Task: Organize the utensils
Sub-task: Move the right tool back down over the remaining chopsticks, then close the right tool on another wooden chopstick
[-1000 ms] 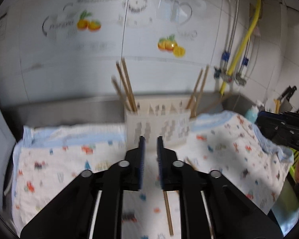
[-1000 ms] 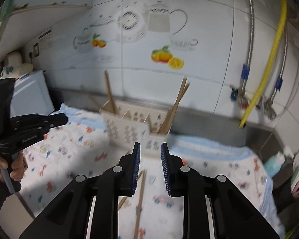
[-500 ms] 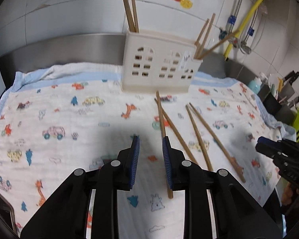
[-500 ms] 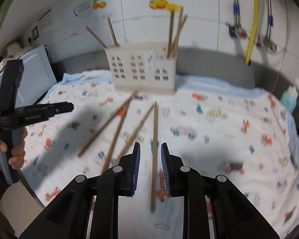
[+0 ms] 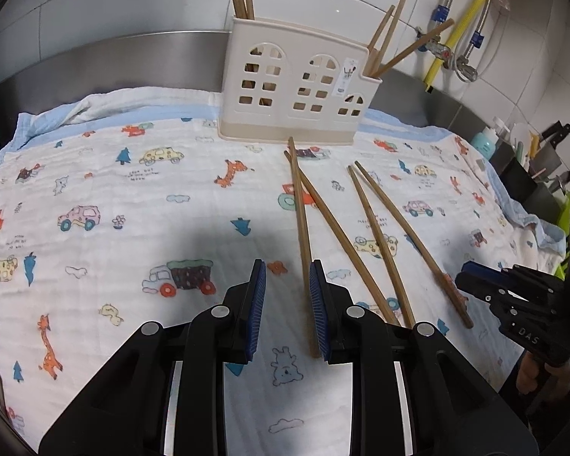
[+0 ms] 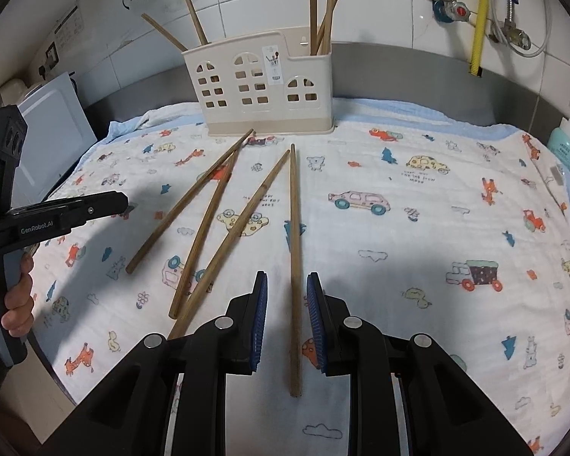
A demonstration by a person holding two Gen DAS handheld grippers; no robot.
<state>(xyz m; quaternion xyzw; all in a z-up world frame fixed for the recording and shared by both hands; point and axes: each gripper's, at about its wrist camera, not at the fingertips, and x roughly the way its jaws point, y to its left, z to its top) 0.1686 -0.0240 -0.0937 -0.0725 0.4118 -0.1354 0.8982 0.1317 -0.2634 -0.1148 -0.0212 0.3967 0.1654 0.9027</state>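
Chopsticks [image 6: 294, 250] loose on cloth [image 5: 95, 190] before holder [image 5: 296, 87]; left tongs [image 5: 287, 309], right tongs [image 6: 287, 315] slightly parted, empty.

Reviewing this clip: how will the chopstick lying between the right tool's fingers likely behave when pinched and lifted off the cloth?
The chopstick looks like thin straight wood, so probably stiff and light. Grabbed this near one end, it may pivot and droop in the right tool. The soft printed cloth should keep it from rolling.

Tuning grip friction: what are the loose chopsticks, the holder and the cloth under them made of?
Chopsticks: likely wood or bamboo, matte brown with faint grain.
Holder: cream moulded plastic, slight sheen, window-shaped cutouts.
Cloth: soft crinkled cotton-like gauze, printed with cartoons, blue-edged.
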